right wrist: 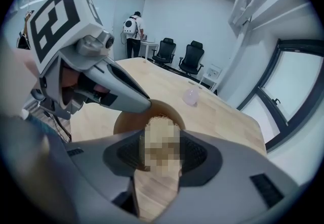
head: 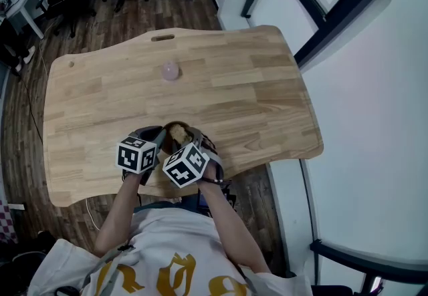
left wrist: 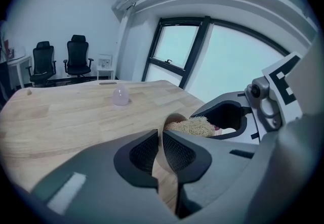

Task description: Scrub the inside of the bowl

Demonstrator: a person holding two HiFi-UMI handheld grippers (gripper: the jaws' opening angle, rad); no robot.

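Bowl (right wrist: 127,120) — rim pinched in left gripper (left wrist: 161,134) | right gripper (right wrist: 161,142) clamped on scrub pad (left wrist: 195,127) inside it

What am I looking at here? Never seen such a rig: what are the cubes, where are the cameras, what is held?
No robot: a person holds a two-jaw gripper in each hand; the marker cubes are part of them. One picture looks down from a head camera; the other two look along each gripper's jaws. On the table sit a brown bowl and, farther off, a pale pink ball. The left gripper clamps the bowl's rim. The right gripper holds a fibrous scrubber in the bowl.
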